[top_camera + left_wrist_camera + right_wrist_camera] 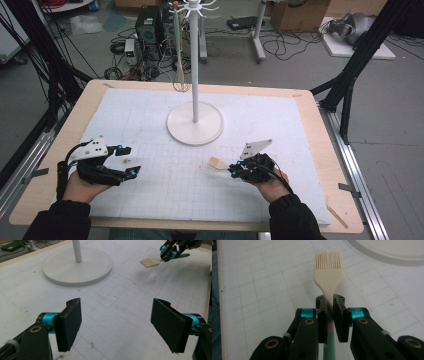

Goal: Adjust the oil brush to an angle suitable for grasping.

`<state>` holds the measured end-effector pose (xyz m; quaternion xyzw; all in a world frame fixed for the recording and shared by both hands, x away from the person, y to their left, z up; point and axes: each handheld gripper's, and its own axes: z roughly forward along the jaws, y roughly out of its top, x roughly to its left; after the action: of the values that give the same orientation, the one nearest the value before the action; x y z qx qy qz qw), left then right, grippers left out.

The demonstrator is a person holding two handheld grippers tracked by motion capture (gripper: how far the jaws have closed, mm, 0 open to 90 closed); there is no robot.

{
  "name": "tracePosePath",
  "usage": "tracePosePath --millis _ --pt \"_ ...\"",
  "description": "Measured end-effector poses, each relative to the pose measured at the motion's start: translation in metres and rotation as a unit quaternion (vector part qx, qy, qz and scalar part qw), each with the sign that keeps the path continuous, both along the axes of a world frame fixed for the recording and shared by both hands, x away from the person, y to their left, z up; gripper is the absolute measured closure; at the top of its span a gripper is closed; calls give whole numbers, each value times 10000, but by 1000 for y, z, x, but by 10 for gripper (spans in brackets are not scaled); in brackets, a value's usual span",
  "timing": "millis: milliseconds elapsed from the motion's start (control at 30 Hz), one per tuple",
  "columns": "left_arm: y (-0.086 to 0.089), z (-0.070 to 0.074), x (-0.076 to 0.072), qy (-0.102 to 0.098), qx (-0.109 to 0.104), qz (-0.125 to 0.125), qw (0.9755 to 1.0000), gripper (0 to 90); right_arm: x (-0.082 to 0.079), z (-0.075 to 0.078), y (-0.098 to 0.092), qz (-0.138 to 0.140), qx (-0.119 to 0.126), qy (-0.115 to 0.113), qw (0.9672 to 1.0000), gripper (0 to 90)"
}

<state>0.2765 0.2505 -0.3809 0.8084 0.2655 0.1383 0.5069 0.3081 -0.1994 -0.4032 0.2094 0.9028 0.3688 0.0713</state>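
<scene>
Black fingers (338,315) of the right gripper (329,315) are clamping the pastry brush (328,272) by its handle, cream bristles sticking out forward just above the gridded white surface (280,125). Left gripper (116,325) is hovering wide apart, nothing between. White stand base (195,131) is sitting near mid-surface.

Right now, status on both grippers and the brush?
Right gripper shut on brush, lifted off mat. Left gripper open, empty. Stand base ahead, apart from brush.
</scene>
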Motion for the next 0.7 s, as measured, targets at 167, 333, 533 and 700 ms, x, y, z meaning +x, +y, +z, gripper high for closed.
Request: tracePosePath --millis 167,333,533,700 --pt "0 0 0 -6 -4 -25 10000 254 1 8 8 165 116 -17 9998 828" --pt "-1 1 0 -22 24 -47 10000 254 1 16 17 391 243 -46 9989 828" --pt "-3 0 0 14 8 -81 10000 254 1 21 28 586 320 19 9978 828" --pt "-4 0 -1 5 35 -128 9999 254 1 28 40 768 312 4 9966 827"
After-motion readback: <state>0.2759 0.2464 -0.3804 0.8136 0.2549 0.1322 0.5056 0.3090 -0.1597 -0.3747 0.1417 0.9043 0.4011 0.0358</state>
